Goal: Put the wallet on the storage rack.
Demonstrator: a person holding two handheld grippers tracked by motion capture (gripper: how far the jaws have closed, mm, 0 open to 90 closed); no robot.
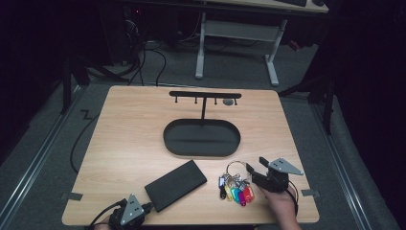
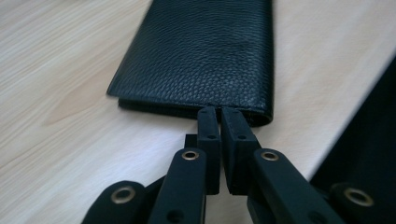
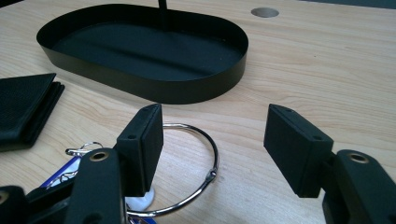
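A black leather wallet (image 1: 175, 184) (image 2: 201, 51) lies flat near the table's front edge. My left gripper (image 1: 149, 206) (image 2: 219, 112) is at its near short edge, jaws almost together with just a thin slit and nothing between them, tips touching the wallet's edge. A metal key ring (image 1: 236, 167) (image 3: 216, 156) with several coloured tags (image 1: 237, 191) lies at the front right. My right gripper (image 1: 256, 164) (image 3: 214, 114) hovers low over it with the jaws wide open, the left jaw above the ring, and holds nothing.
A black oval tray (image 1: 201, 154) (image 3: 154, 88) sits at the table's middle, with a thin post rising to a hook bar (image 1: 205, 94). Behind it is a round hole (image 1: 228, 101) (image 3: 265, 12) in the tabletop. The table's front edge is close behind both hands.
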